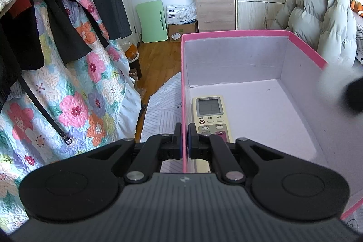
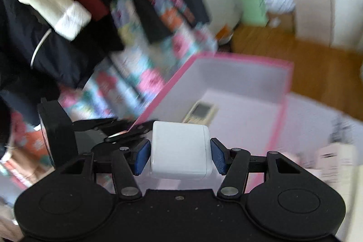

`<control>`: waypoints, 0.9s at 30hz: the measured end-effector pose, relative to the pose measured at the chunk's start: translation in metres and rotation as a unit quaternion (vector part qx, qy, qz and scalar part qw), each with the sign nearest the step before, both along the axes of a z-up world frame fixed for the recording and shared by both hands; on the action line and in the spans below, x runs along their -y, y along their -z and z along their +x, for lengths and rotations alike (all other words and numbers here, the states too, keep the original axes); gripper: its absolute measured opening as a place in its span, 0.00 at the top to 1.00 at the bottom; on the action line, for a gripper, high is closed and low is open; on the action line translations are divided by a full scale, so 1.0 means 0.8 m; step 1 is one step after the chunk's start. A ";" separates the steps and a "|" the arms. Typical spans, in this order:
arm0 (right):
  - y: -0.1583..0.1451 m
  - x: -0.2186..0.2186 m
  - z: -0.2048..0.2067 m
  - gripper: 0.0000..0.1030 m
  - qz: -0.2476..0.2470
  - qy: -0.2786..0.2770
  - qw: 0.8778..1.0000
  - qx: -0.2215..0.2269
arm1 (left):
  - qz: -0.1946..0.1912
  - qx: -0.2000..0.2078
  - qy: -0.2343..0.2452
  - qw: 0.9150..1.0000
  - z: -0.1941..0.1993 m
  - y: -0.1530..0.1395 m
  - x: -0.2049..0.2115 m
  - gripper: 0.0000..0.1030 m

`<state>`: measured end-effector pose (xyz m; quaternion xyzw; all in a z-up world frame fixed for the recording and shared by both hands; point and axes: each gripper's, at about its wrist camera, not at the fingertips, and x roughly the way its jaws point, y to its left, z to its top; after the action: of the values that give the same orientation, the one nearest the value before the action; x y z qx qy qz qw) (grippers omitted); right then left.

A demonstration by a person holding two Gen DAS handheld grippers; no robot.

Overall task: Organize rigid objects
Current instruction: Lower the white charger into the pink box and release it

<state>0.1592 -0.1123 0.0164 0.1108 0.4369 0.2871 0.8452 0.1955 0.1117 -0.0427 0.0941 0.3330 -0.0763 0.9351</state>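
Your right tool (image 2: 180, 157) is squeezing a white block (image 2: 181, 151) between its two blue pads (image 2: 142, 158), and the block sits up in the air over the near edge of the pink box (image 2: 249, 60). Your left tool (image 1: 185, 140) is pinched tight on the left wall of the pink box (image 1: 236, 33), one finger inside and one outside, so it is holding the box steady. Here is what could go wrong. The block is smooth and the pads touch only its two sides, so it could slip out if you swing fast, and this view is blurry, which looks like quick moving. If you let go too high, the block could land on the remote control (image 1: 212, 117) lying flat on the box floor by the left wall, right next to your left tool. If your left tool tugs, the thin wall could bend or the box could tip on the soft bed (image 1: 163, 115). The block is plain white, square, with round corners, and looks hard and shiny. Much of the box floor to the right of the remote is bare.
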 end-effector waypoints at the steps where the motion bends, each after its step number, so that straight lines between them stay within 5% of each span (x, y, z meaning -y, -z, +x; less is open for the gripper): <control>1: 0.009 -0.010 0.015 0.40 -0.001 -0.011 1.000 -0.024 | 0.001 0.000 0.000 1.000 0.000 -0.001 0.000 0.96; 12: 0.105 -0.067 0.087 0.40 -0.090 0.012 0.981 -0.170 | 0.005 0.003 0.002 1.000 0.000 -0.002 0.002 0.96; 14: 0.117 -0.070 0.093 0.39 -0.075 0.024 0.977 -0.198 | 0.004 0.003 0.001 1.000 0.000 -0.002 0.002 0.96; 18: 0.139 -0.047 0.099 0.37 0.063 0.076 0.950 -0.295 | 0.009 0.010 0.001 1.000 -0.002 -0.002 0.004 0.96; 22: 0.118 -0.030 0.083 0.37 0.106 0.078 0.953 -0.272 | 0.016 0.013 0.004 1.000 -0.002 -0.001 0.007 0.96; 27: 0.059 0.000 0.041 0.37 0.107 0.051 0.977 -0.180 | 0.019 0.015 0.005 1.000 -0.006 0.001 0.010 0.96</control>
<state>0.1919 -0.1126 -0.0308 0.2725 0.5422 0.2644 0.7495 0.1909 0.1034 -0.0439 0.1144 0.3200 -0.0730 0.9377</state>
